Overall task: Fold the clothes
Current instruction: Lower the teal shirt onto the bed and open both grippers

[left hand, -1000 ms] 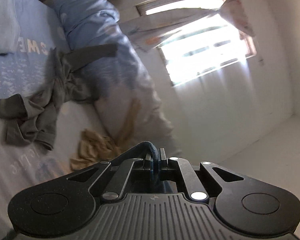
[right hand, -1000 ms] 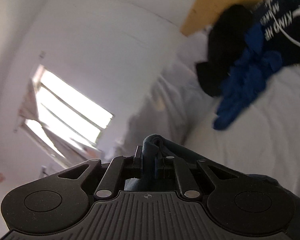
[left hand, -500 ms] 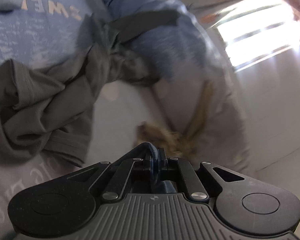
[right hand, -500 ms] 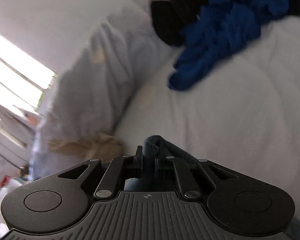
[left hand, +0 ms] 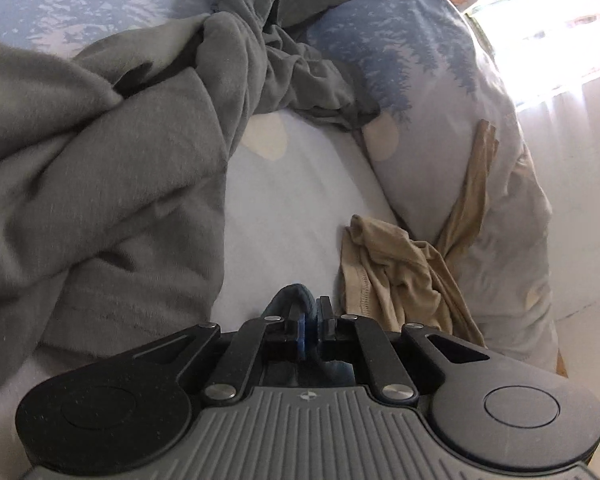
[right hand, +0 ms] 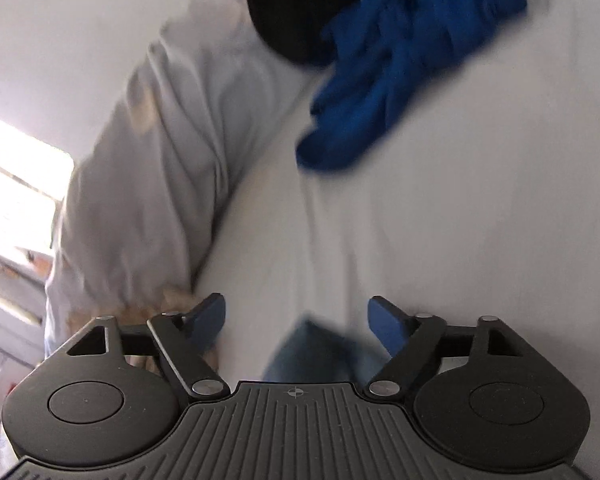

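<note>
My left gripper (left hand: 309, 320) is shut on a fold of dark blue cloth (left hand: 296, 300), held low over the white bed sheet (left hand: 292, 208). In the right wrist view my right gripper (right hand: 296, 320) stands open, and a corner of the dark blue cloth (right hand: 312, 348) lies loose on the sheet between its fingers (right hand: 210, 318). A crumpled grey garment (left hand: 100, 160) fills the left of the left wrist view. A tan garment (left hand: 396, 272) lies just right of the left gripper. A bright blue garment (right hand: 400, 64) and a black one (right hand: 292, 12) lie farther up the bed.
A blue-and-white printed duvet (left hand: 420, 72) is bunched along the bed's right side, with a bright window (left hand: 560, 20) behind it. In the right wrist view the pale duvet (right hand: 152, 160) rises at the left, and the white sheet (right hand: 460, 220) spreads to the right.
Both grippers swung down from facing the wall and window to just above the bed. The right gripper opened and let go of the dark blue cloth; the left stays shut on it.
</note>
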`<action>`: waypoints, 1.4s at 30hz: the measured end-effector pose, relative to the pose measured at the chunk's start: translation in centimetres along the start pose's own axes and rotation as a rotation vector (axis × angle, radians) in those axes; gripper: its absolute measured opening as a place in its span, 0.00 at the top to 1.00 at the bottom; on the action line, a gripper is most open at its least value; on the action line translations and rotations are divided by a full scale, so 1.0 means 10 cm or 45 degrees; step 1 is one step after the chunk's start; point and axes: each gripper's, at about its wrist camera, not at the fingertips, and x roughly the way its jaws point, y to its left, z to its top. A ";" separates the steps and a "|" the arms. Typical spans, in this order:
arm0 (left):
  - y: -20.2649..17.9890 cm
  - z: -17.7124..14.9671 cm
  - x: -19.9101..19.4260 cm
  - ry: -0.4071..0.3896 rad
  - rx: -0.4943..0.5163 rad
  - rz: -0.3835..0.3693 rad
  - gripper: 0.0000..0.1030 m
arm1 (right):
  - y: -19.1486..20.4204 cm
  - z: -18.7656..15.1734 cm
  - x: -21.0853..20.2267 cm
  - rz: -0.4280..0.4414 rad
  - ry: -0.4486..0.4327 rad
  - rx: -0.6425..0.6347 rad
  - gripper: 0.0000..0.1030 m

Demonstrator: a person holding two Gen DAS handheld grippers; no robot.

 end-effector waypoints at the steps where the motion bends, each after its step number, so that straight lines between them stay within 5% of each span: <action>1: -0.01 0.01 -0.02 -0.023 0.002 -0.015 0.79 | 0.02 0.02 -0.03 -0.012 -0.016 -0.026 0.17; 5: -0.07 0.10 -0.27 -0.154 -0.006 -0.114 0.49 | 0.07 0.02 -0.25 -0.049 -0.029 -0.069 0.16; 9: -0.21 0.16 -0.64 -0.147 0.088 -0.161 0.36 | 0.23 -0.03 -0.66 -0.018 -0.043 -0.166 0.14; 11: -0.28 0.14 -0.89 -0.138 0.173 -0.158 0.21 | 0.29 -0.11 -0.93 0.025 -0.044 -0.202 0.10; 19: -0.38 -0.22 -1.90 -0.038 0.513 -0.094 0.01 | 0.60 -0.92 -1.83 0.153 0.095 -0.433 0.07; 26: 0.02 -0.61 -2.40 0.067 0.506 -0.004 0.00 | 0.89 -1.90 -2.51 0.243 0.197 -0.600 0.04; 37: 0.16 -0.64 -2.83 0.021 0.499 -0.022 0.00 | 1.60 -3.68 -2.81 0.306 0.250 -1.461 0.03; 42: 0.28 -0.65 -2.74 0.026 0.435 -0.003 0.00 | 1.77 -4.27 -2.68 0.289 0.274 -1.691 0.03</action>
